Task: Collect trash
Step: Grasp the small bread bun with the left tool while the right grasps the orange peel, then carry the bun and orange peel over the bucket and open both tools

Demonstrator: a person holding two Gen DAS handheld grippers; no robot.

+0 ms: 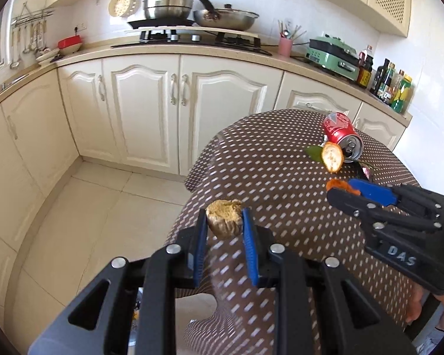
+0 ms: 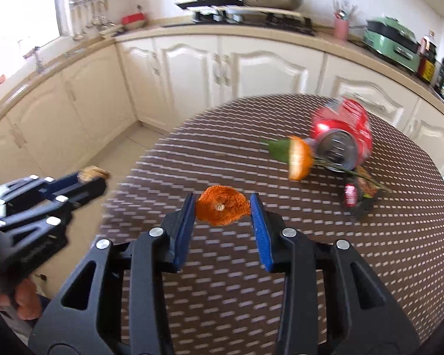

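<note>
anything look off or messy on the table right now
Yes. A dented red can lies on its side on the table, with a piece of orange peel, a leaf and a crumpled wrapper beside it. The left gripper holds a brown scrap; the right gripper holds more peel.

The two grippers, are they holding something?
Yes. The left gripper pinches a brown food scrap by its sides; the right gripper pinches an orange peel by its edges.

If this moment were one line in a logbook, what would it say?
left tool: shut on brown food scrap | right tool: shut on orange peel | left on table: red can, peel piece, wrapper
</note>
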